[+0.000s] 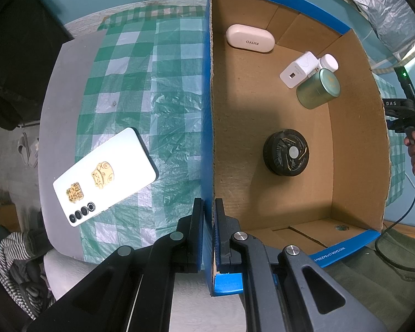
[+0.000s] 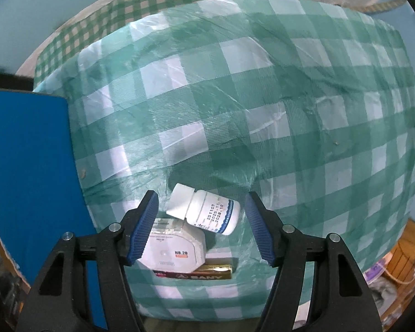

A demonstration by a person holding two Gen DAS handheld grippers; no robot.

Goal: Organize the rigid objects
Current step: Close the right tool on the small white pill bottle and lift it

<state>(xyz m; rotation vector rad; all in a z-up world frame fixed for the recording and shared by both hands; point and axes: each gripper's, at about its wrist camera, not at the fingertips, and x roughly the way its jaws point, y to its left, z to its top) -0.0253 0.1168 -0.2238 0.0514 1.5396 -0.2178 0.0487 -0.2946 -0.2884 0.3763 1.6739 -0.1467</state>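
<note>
Green-and-white checked plastic sheeting [image 2: 262,88] covers the worktop, wrinkled and glossy, so I expect small things to slide on it.

My biggest piece is the cardboard box [image 1: 357,138] with blue outer walls, standing open at the right of the left wrist view. My left gripper [image 1: 209,221] has its fingers pressed onto the box's near-left wall, one inside and one outside, steadying it. Inside already lie a black round fan-like disc [image 1: 286,152], a green tin [image 1: 318,88] on its side, a white earbud case [image 1: 250,38], a white charger block [image 1: 297,73] and a small white bottle [image 1: 328,62] touching the tin.

Outside, on the left, a white phone [image 1: 105,177] lies face down with gold stickers; I judge it slick and flat, best taken across its long edges.

My right gripper [image 2: 202,227] hovers with fingers spread, holding nothing. Between them lies a white pill bottle [image 2: 207,211] on its side, resting against a white faceted box [image 2: 177,249], with a gold-labelled pack [image 2: 204,274] beneath. I judge the bottle light, stiff and prone to rolling; I would grip its labelled body, not the cap.
</note>
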